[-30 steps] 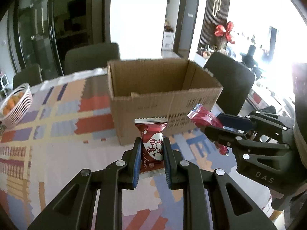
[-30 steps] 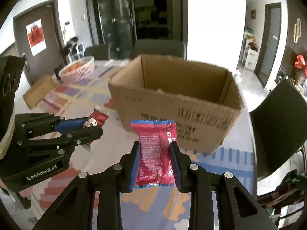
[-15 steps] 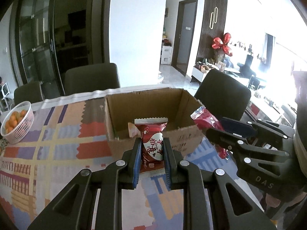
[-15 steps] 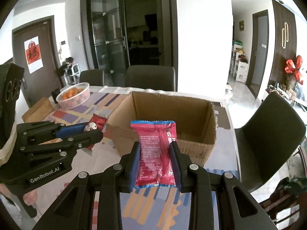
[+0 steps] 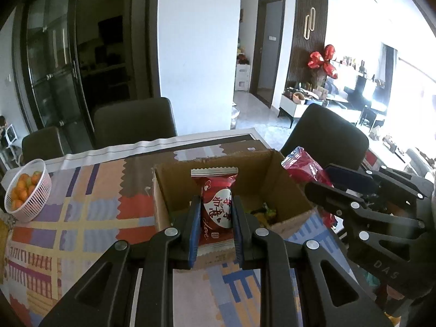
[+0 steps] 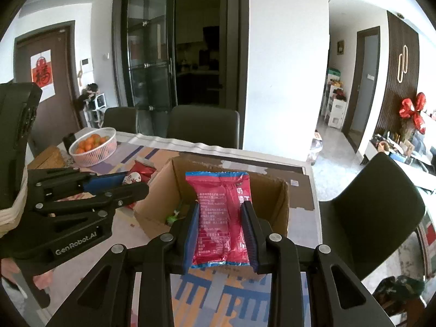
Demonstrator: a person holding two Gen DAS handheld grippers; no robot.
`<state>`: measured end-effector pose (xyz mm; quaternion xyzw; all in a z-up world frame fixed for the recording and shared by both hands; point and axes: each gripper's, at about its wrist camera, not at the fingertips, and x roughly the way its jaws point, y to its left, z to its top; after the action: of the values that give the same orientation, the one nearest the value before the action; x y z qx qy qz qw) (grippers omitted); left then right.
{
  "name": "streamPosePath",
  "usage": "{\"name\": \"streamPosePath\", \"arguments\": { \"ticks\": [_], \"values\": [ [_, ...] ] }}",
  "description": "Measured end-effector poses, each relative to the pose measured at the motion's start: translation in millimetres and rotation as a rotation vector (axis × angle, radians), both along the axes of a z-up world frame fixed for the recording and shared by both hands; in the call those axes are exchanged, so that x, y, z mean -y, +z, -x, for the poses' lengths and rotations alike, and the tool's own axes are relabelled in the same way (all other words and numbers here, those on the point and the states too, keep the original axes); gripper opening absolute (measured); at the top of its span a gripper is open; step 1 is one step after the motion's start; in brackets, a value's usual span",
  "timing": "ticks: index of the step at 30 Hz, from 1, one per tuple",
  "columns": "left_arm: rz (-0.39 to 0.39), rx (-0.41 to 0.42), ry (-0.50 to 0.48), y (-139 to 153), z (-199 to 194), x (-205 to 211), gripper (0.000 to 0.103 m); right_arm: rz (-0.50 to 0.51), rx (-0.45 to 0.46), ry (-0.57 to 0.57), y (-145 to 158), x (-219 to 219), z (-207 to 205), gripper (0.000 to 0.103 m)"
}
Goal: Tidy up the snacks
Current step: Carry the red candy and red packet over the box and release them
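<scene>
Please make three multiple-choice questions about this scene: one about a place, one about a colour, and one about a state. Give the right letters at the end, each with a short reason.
1. Where does the white basket of oranges stand?
A. inside the cardboard box
B. on the table, apart from the cardboard box
C. on a chair

2. What colour is the packet held by the right gripper?
A. pink with blue edges
B. green
C. plain white

3. What is the state of the left gripper?
A. open and empty
B. shut on a dark red snack packet
C. lying on the table

Answers: 1 B, the basket sits on the patterned tablecloth, far to the side of the cardboard box. 2 A, the pink packet shows blue top and bottom edges. 3 B, both pads press on the dark red snack packet.
</scene>
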<state>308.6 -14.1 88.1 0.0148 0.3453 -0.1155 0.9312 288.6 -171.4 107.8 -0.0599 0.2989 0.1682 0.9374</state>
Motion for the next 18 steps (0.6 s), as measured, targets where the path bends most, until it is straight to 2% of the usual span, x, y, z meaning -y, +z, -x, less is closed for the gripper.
{"name": "streamPosePath", "arguments": {
  "ticks": [8, 15, 16, 18],
  "values": [
    [0.009, -0.065, 0.027, -11.3, -32.7, 1.4, 0.022, 0.015, -0.100, -0.014, -12.3, -2.4, -44.4, 0.032],
    [-0.061, -0.123, 0.039, -32.6, -57.3, 8.2, 0.023, 0.030, -0.181, -0.044, -36.0, -1.0, -69.4, 0.032],
    [-0.074, -0.131, 0.042, -35.5, -59.9, 9.5, 0.026, 0.030, -0.190, -0.047, -38.7, -0.6, -71.7, 0.032],
    [-0.119, -0.136, 0.068, -41.3, -62.6, 11.7, 0.046, 0.033, -0.212, -0.058, -43.7, -0.3, -78.1, 0.033]
  ]
}}
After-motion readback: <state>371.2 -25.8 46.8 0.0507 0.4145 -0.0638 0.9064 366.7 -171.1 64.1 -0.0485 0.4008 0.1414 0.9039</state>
